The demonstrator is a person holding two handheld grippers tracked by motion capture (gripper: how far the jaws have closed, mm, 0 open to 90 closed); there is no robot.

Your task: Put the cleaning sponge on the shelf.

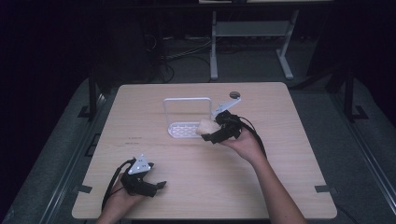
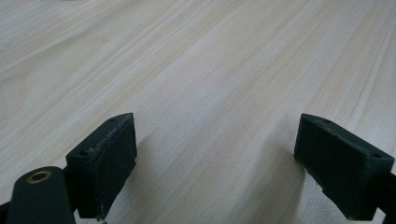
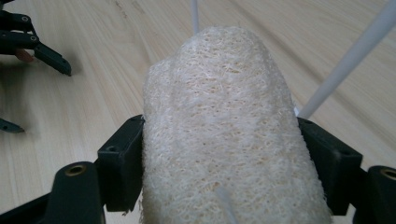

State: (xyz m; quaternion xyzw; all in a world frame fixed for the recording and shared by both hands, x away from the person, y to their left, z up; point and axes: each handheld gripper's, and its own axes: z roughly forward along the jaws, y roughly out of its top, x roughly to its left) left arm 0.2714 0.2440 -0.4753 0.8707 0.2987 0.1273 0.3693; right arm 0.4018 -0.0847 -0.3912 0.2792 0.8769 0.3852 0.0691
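My right gripper is clamped on a pale, fibrous loofah sponge, held just over the white wire rack at the middle of the light wooden table. My left gripper rests near the table's front edge, jaws spread wide apart.

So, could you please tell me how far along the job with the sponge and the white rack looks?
Done: the right hand-held gripper has the loofah sponge clamped between its jaws. In hand: it holds the sponge at the white rack. Left, probably: setting it on the rack and releasing. The left hand-held gripper sits open over bare table.
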